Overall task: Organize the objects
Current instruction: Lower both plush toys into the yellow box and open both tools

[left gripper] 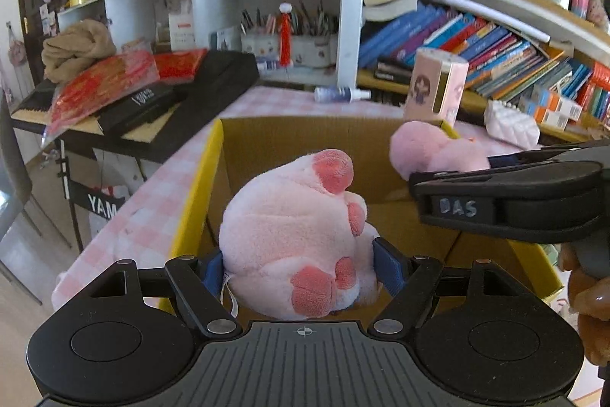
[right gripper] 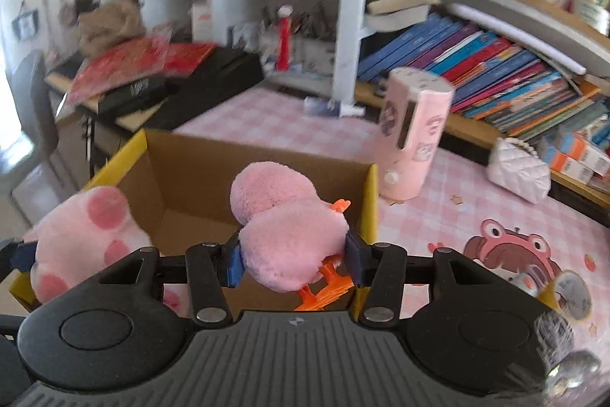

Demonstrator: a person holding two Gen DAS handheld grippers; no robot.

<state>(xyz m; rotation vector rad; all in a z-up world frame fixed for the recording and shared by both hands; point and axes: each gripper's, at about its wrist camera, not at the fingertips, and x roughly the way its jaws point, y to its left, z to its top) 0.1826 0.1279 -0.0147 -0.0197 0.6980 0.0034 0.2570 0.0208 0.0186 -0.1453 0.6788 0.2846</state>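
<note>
My left gripper [left gripper: 299, 264] is shut on a pale pink plush paw toy [left gripper: 293, 235] with darker pink pads, held over the open cardboard box [left gripper: 305, 136] with yellow flap edges. My right gripper [right gripper: 295, 260] is shut on a pink plush bird [right gripper: 289, 224] with orange feet, held above the box's right side [right gripper: 368, 201]. The paw toy shows at the left of the right wrist view [right gripper: 87, 231]. The bird and right gripper show at the right of the left wrist view [left gripper: 434, 149].
The box stands on a pink checked tablecloth [right gripper: 438, 216]. A tall pink cylindrical container [right gripper: 413, 136], a white quilted purse [right gripper: 520, 170] and a spray bottle [left gripper: 339, 94] lie behind. Bookshelves [left gripper: 495, 56] fill the right; a keyboard with red packets [left gripper: 114, 94] is left.
</note>
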